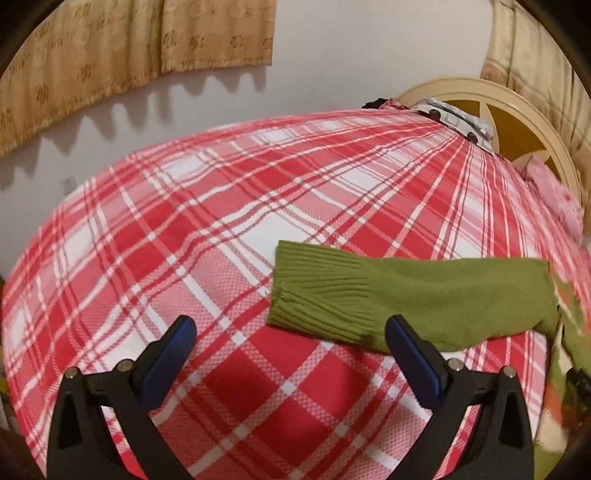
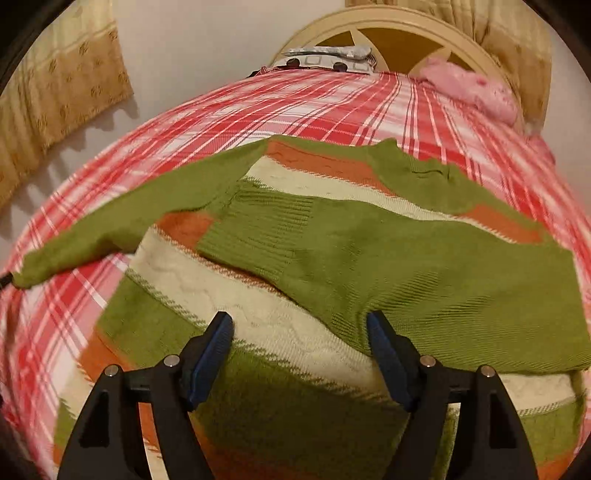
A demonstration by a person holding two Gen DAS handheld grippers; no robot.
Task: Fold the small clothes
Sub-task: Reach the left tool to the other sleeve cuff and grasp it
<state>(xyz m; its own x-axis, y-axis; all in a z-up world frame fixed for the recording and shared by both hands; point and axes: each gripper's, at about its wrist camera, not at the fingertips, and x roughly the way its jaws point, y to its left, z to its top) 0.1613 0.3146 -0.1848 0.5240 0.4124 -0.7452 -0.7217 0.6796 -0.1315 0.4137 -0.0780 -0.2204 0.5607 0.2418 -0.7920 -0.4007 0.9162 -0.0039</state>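
Ribbed green knitted sleeve cuff [image 1: 317, 291] lies just right of the spread, empty left gripper [image 1: 291, 332], pointing leftward across the bed.

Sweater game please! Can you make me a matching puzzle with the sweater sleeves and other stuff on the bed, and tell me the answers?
Things:
1. left sleeve
2. right sleeve
3. pink cloth
4. left gripper

States:
A. folded across the sweater body
B. open, holding nothing
C. stretched out flat on the plaid bedspread
D. bunched by the headboard

Pairs: 1-C, 2-A, 3-D, 4-B
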